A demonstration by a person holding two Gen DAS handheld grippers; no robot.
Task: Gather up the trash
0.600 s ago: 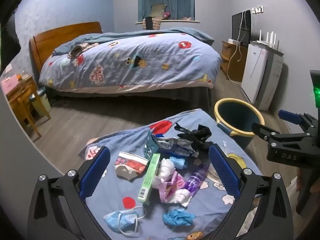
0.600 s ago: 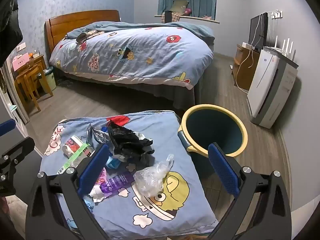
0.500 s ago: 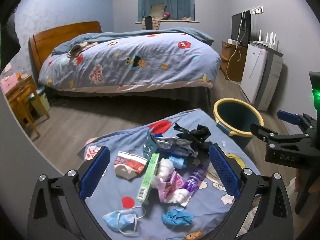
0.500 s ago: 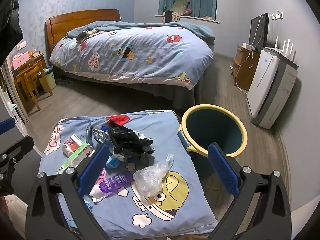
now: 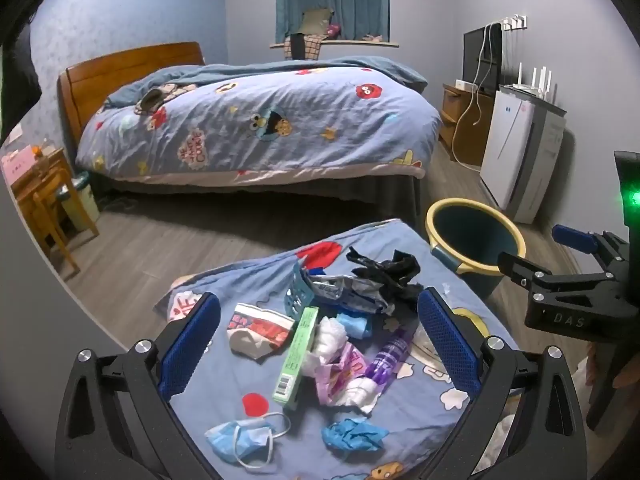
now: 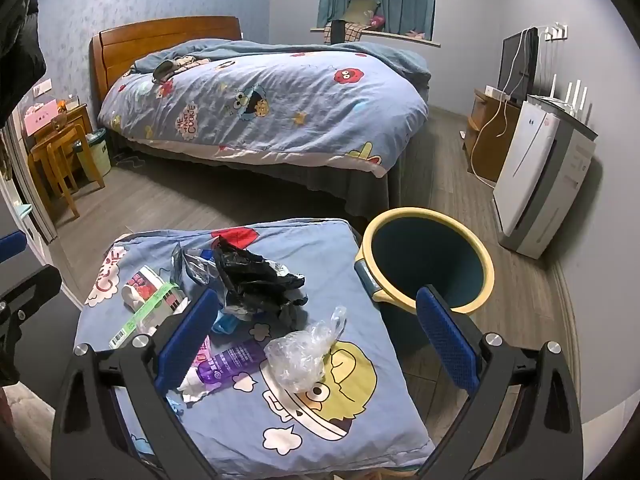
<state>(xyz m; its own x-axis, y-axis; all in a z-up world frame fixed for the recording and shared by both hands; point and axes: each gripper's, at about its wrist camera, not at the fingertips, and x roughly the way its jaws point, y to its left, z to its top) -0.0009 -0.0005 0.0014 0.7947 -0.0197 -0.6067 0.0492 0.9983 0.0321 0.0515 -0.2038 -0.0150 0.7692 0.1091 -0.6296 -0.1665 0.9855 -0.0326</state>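
- Two tools hang over a cloth-covered tabletop (image 5: 224,280), both tilted downward with jaws spread wide and nothing between the pads.
- Left tool (image 5: 318,344), seen from its own camera, frames most of the litter: a green box (image 5: 296,356), a crushed paper cup (image 5: 258,330), white tissue (image 5: 328,336), a purple bottle (image 5: 390,354) and a pink wrapper (image 5: 344,368).
- Only the left view shows the blue face mask (image 5: 240,440) and the crumpled blue glove (image 5: 352,434), both lying at the near edge of the tabletop, apart from the main heap.
- Right tool (image 6: 316,342) appears from its own camera above the cloth's yellow cartoon print (image 6: 344,376).
- Only the right view gives a clear look at the clear plastic bag (image 6: 304,354), lying just beside the purple bottle (image 6: 230,364); in the left view a tool finger covers that spot.
- Black plastic bag (image 6: 256,280) sits at the far side of the heap in both views, on top of silvery wrappers (image 5: 344,292).
- Off the tabletop's right side stands a bin (image 6: 428,218) with a yellow rim, on the floor; the right view looks further down into it.
- Right tool also shows in the left view at the right edge (image 5: 540,256), near the bin (image 5: 476,206).
- Behind everything is a bed (image 6: 260,108).
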